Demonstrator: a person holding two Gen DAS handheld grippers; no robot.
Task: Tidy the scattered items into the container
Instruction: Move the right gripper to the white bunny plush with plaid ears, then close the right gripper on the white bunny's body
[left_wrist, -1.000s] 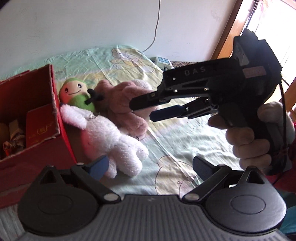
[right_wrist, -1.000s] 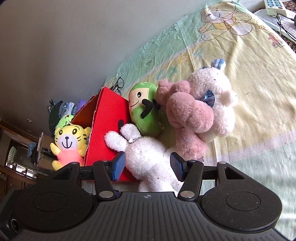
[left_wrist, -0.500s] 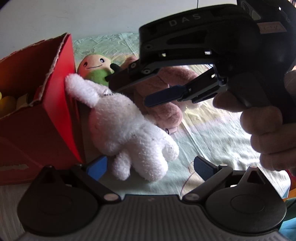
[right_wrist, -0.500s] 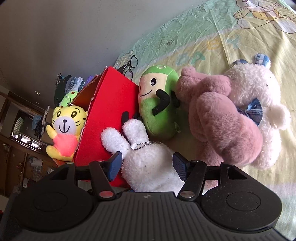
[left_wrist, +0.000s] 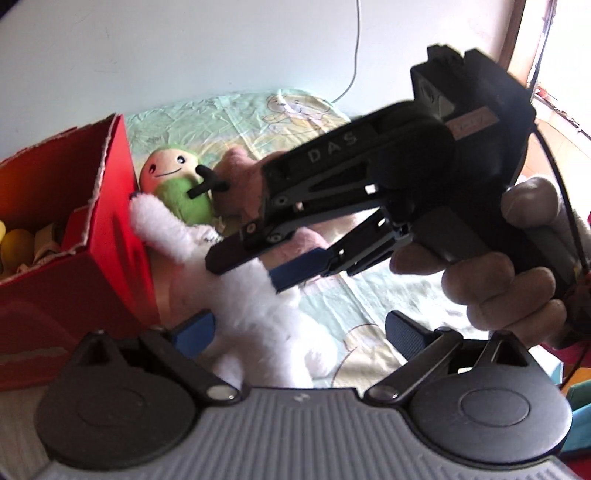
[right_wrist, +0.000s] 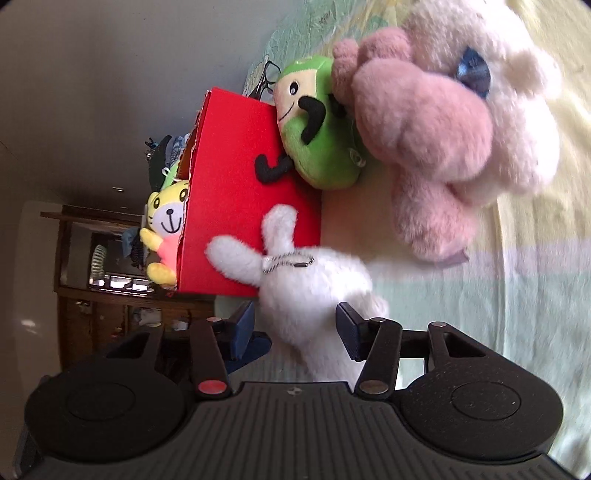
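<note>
Three plush toys outside red cardboard box (right_wrist: 240, 177). Right hand-held gripper (right_wrist: 295, 325), jaws wide, straddles fluffy white rabbit plush (right_wrist: 314, 291); next: close, lift into box.

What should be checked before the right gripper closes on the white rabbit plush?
1. Right gripper open: ok, jaws spread.
2. White rabbit plush between its fingers: ok, body sits in the gap.
3. Nothing else in the gap: ok, the green plush and pink plush lie apart.
4. Left gripper out of the way: not ok, it is open around the same rabbit.
5. Red box has room: cannot tell, a yellow tiger plush is already inside.
</note>
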